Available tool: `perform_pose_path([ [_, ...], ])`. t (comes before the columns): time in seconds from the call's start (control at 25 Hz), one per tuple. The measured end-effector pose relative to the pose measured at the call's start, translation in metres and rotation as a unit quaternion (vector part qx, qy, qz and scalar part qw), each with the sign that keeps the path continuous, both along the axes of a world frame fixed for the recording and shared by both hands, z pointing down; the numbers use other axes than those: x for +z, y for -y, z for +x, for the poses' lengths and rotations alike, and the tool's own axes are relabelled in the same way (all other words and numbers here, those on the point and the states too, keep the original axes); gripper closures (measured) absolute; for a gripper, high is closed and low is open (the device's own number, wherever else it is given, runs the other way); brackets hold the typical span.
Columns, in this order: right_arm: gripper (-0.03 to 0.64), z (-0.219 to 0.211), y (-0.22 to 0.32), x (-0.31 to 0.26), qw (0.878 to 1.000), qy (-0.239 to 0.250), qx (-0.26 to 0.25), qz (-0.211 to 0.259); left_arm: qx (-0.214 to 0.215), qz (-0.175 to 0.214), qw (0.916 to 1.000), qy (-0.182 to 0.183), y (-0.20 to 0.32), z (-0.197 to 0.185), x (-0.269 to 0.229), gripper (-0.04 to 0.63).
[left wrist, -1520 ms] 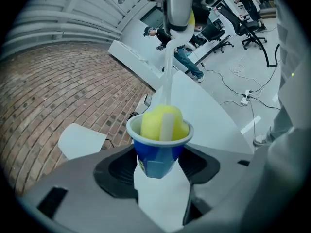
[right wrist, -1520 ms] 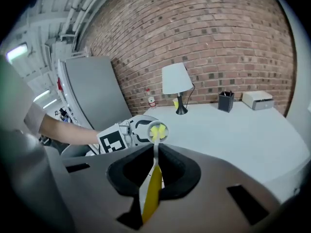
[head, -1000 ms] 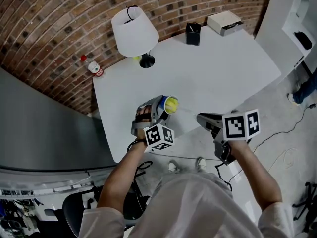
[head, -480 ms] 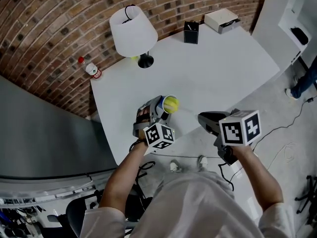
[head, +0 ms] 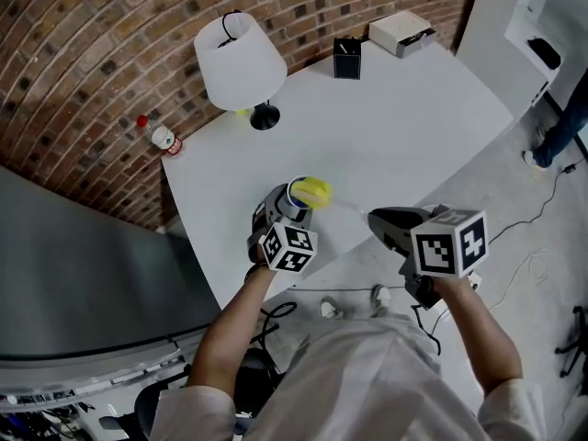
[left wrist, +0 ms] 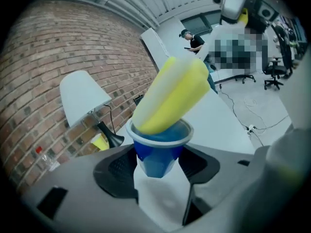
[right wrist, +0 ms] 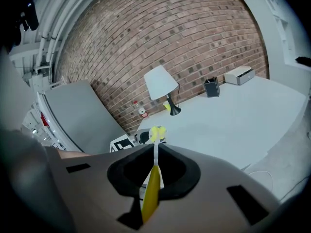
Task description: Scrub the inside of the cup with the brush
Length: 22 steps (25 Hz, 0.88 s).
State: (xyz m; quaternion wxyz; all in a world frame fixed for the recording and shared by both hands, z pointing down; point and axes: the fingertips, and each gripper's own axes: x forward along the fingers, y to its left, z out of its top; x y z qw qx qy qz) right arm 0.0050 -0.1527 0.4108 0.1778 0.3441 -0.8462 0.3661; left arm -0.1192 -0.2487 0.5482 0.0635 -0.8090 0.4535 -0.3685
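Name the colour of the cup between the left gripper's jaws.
The cup is blue; clearest in the left gripper view.

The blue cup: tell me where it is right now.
In the head view the blue cup is left of centre, clamped in the left gripper over the near edge of the white table, with the yellow brush head in its mouth.

A white surface [head: 413, 127] runs up to a curved brick wall [head: 110, 44]. A white-shaded table lamp [head: 237, 61] stands on a black base near the far left edge, with a small yellow object [head: 242, 112] just beside the base. A red-capped bottle [head: 158, 136] sits by the left corner. A black square holder [head: 346, 59] and a white box [head: 401, 31] stand along the far edge, near each other. Cables [head: 542, 246] trail over the grey floor. Far off stand a person [left wrist: 194, 40] and an office chair [left wrist: 274, 76].
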Motion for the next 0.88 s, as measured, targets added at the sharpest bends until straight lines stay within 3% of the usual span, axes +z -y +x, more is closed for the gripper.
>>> perform_pose_path([
  [0.36, 0.591, -0.010, 0.016, -0.005, 0.997, 0.015, 0.063, 0.052, 0.000, -0.066, 0.9929, -0.099, 0.001, 0.003, 0.022, 0.321],
  [0.6, 0.591, -0.022, 0.019, 0.004, 0.992, -0.015, 0.079, 0.094, 0.008, -0.094, 0.9884, -0.119, -0.001, 0.005, 0.041, 0.321],
  [0.88, 0.591, -0.036, 0.017, 0.013, 0.992, -0.008, 0.090, 0.088, 0.008, -0.121, 0.9814, -0.148, 0.000, 0.003, 0.051, 0.321],
])
